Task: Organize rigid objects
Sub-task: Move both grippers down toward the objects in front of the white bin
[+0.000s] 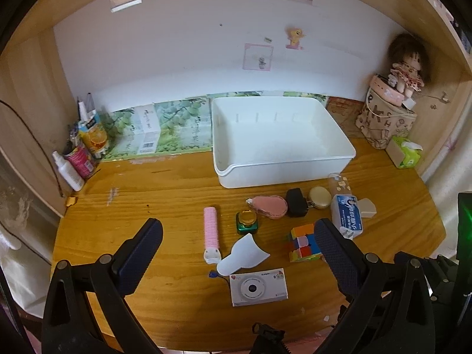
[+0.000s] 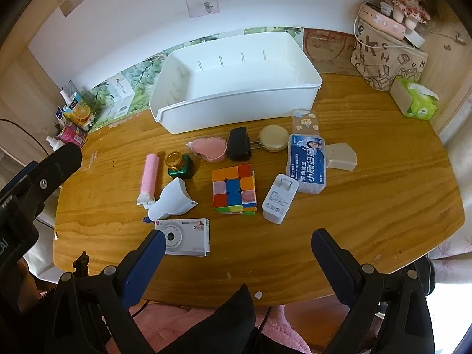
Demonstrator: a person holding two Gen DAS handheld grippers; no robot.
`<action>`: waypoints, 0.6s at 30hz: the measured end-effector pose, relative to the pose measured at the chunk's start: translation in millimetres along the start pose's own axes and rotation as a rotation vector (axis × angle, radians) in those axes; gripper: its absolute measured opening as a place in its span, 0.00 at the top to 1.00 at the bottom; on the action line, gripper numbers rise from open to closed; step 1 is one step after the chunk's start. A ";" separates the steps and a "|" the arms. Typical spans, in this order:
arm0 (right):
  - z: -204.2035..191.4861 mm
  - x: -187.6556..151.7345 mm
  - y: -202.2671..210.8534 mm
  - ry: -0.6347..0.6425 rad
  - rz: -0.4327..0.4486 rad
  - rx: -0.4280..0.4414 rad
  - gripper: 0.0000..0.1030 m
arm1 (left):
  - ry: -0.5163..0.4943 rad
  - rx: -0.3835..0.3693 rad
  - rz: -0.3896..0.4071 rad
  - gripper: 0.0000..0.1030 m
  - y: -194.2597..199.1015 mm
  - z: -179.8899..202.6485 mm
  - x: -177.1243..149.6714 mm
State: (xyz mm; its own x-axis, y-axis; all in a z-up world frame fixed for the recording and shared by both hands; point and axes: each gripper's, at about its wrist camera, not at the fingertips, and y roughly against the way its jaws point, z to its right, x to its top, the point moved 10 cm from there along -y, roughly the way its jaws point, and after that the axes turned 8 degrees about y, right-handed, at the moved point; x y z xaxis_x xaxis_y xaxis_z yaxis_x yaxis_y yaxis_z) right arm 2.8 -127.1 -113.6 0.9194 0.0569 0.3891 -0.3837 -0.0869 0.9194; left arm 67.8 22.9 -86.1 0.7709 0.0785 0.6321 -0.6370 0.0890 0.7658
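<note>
- The wooden desk (image 2: 368,236) carries everything; its far edge meets a white wall.
- A white bin (image 2: 236,88) sits near the far edge, about midway along it, with nothing inside.
- A patterned bag (image 2: 383,59) stands in the far right corner with a doll (image 2: 404,0) on top and a green tissue pack (image 2: 419,100) just beside it.
- Bottles and cartons (image 1: 85,147) cluster in the far left corner.
- The left gripper (image 1: 236,236) hovers above the near edge, jaws spread wide and holding nothing.
- The right gripper (image 2: 236,253) hovers above the near edge too, jaws wide apart and empty.
- A blue floss box (image 2: 306,162) lies right of centre, with a clear case (image 2: 305,121) beyond it and a beige box (image 2: 342,156) at its right.
- A white camera (image 2: 185,236) lies closest to the near edge.
- A colour cube (image 2: 234,188) sits in the middle, a white charger (image 2: 278,199) just right of it.
- A white scoop (image 2: 172,200) lies between the camera and a pink roller (image 2: 149,177).
- In the row just before the bin: a green jar (image 2: 180,165), a pink pouch (image 2: 211,147), a black adapter (image 2: 239,144), and a round beige case (image 2: 274,137).
</note>
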 end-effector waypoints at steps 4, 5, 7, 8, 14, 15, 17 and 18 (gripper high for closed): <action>-2.0 -2.7 -2.2 -0.021 -0.005 -0.009 0.03 | -0.012 -0.018 -0.013 0.01 -4.5 -2.0 -0.6; -2.2 -3.5 -3.3 -0.029 -0.009 -0.011 0.03 | -0.012 -0.022 -0.016 0.01 -5.2 -2.9 0.7; -3.3 -5.8 -4.3 -0.039 -0.015 -0.015 0.03 | -0.013 -0.034 -0.021 0.01 -7.0 -3.2 1.1; -3.2 -6.7 -4.6 -0.043 -0.016 -0.018 0.03 | -0.016 -0.040 -0.025 0.01 -8.3 -2.4 0.8; 7.7 -11.5 -7.0 -0.093 -0.028 -0.034 0.03 | -0.024 -0.066 -0.040 0.01 -14.3 3.6 2.8; 9.6 -12.2 -7.2 -0.099 -0.029 -0.035 0.03 | -0.023 -0.070 -0.041 0.01 -15.1 5.2 3.4; 14.9 -12.3 -7.6 -0.113 -0.031 -0.034 0.03 | -0.027 -0.071 -0.048 0.01 -17.8 8.8 3.6; 17.3 -12.3 -8.1 -0.120 -0.032 -0.031 0.03 | -0.028 -0.068 -0.052 0.01 -19.3 9.8 4.2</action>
State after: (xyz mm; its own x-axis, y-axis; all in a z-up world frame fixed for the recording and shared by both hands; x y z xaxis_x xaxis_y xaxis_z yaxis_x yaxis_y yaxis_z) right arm -3.9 -144.3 -126.8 0.9342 -0.0604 0.3517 -0.3549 -0.0557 0.9332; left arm 83.3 11.8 -97.0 0.8024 0.0444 0.5951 -0.5938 0.1591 0.7887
